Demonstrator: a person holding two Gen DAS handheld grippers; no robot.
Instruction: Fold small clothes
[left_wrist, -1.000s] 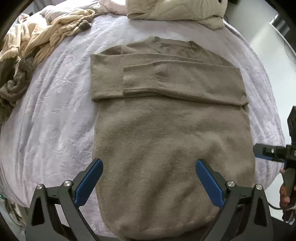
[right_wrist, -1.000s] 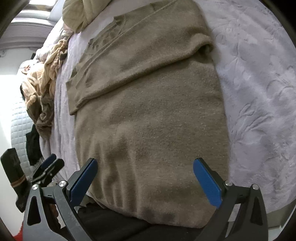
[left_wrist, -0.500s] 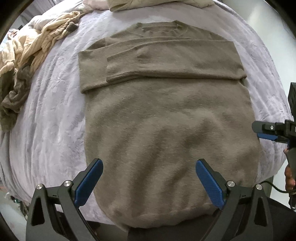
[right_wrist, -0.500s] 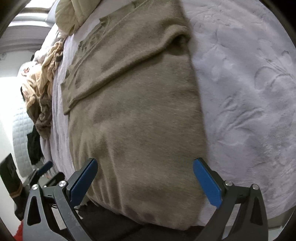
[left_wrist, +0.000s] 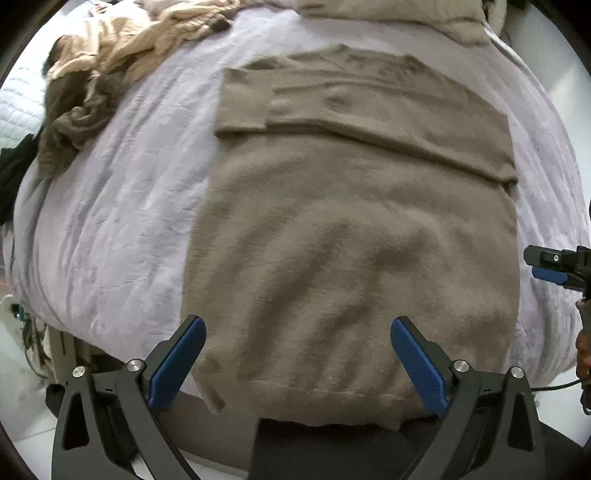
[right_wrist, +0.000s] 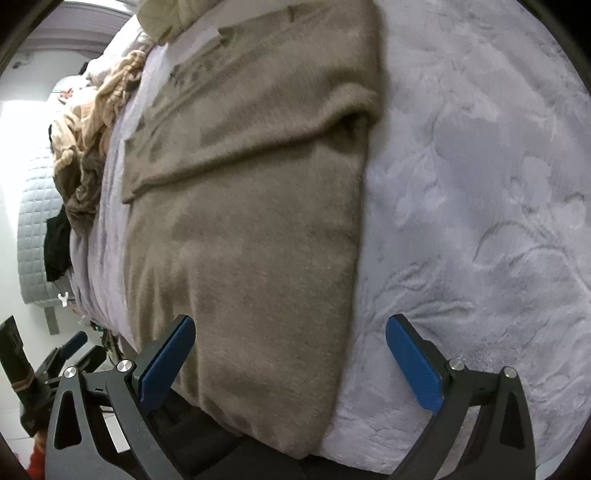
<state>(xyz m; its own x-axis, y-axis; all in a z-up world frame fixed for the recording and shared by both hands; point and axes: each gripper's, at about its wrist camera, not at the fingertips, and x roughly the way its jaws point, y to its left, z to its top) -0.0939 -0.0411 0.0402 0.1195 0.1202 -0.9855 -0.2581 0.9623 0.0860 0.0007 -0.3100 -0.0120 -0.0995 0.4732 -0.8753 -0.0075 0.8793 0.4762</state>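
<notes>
Currently logged from my station: one taupe sweater (left_wrist: 351, 240), lying flat on the lavender bedspread (left_wrist: 110, 221), both sleeves folded across its chest, hem at the bed's near edge. My left tool (left_wrist: 297, 363) hovers over the hem, fingers spread wide, holding nothing. My right tool (right_wrist: 290, 363) is likewise spread and empty, straddling the sweater's right side edge and bare bedspread. One heap of unfolded clothes (left_wrist: 96, 81) sits at the far left of the bed, well apart from the sweater. One cream quilted item (left_wrist: 388, 14) lies just beyond the collar.
</notes>
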